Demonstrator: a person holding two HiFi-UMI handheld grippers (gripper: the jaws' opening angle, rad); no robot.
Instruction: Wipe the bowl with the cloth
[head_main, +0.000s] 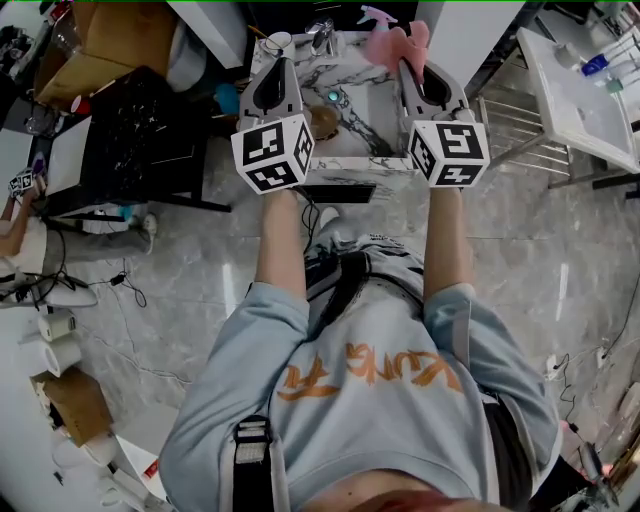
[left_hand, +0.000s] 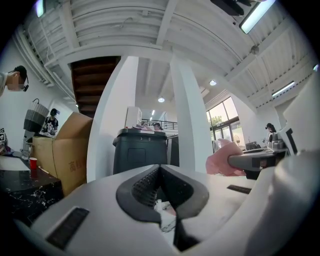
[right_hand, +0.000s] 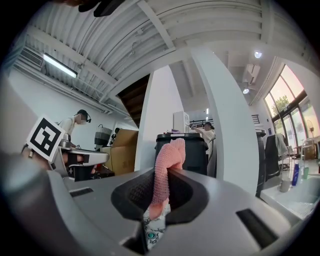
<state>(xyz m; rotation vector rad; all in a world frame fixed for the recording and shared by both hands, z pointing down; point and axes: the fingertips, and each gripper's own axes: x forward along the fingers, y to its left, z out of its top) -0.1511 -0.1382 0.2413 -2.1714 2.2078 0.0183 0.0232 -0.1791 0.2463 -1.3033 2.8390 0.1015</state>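
In the head view my left claw (head_main: 274, 66) and right claw (head_main: 410, 64) sit side by side above the marble table (head_main: 365, 130). The pink cloth (head_main: 393, 45) pokes out past the right claw's tips, and the brown bowl (head_main: 322, 121) lies between the two claws, nearer the left one. The left gripper view shows the left claw (left_hand: 160, 170) closed on nothing, with the cloth (left_hand: 221, 157) off to its right. In the right gripper view the right claw (right_hand: 162, 187) pinches the cloth (right_hand: 169, 160), which stands up from between its pads.
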